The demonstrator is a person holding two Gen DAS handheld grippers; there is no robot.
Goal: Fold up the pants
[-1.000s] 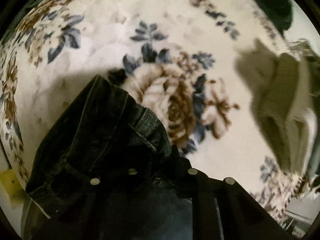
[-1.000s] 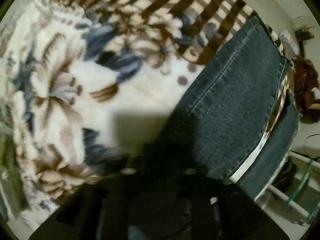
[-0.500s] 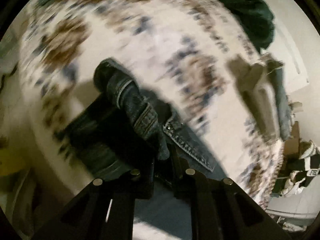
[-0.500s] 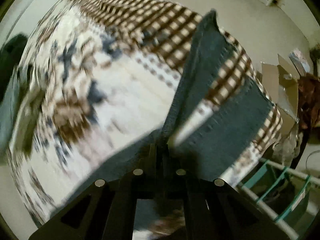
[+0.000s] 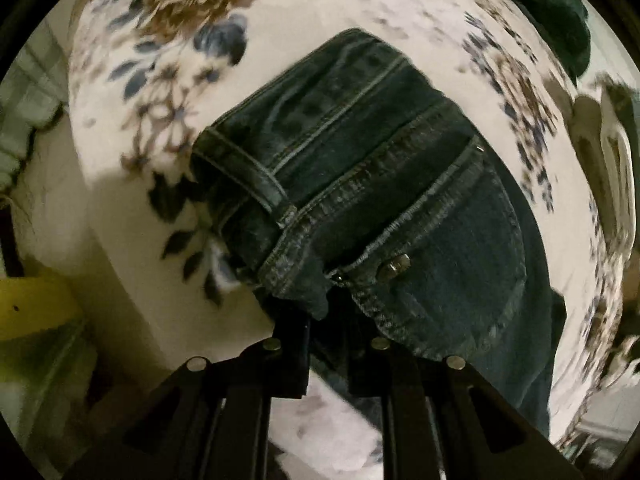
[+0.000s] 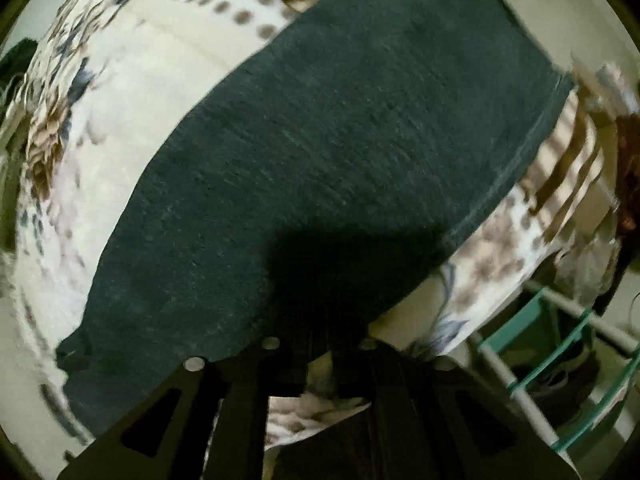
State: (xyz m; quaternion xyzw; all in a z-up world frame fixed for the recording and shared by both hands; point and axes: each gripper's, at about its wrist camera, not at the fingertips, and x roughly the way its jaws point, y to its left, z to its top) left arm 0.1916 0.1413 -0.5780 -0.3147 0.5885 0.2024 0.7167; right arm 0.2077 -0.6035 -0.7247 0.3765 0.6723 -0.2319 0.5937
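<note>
Dark blue jeans (image 5: 372, 184) lie on a floral blanket (image 5: 168, 60). In the left wrist view I see the waistband, a belt loop and a rivet. My left gripper (image 5: 328, 312) is shut on the waistband edge near the zipper. In the right wrist view a wide flat pant leg (image 6: 340, 152) stretches across the blanket (image 6: 132, 92). My right gripper (image 6: 320, 344) is shut on the near edge of that leg, in deep shadow.
A dark green garment (image 5: 560, 12) lies at the blanket's far right. A pale folded cloth (image 5: 608, 160) sits at the right edge. A yellow object (image 5: 28, 304) is at the left. A teal and white rack (image 6: 560, 352) stands beside the bed.
Both grippers swung the jeans over the blanket. The waistband now lies spread flat in front of the left gripper, and the two separate legs now show as one flat panel before the right gripper.
</note>
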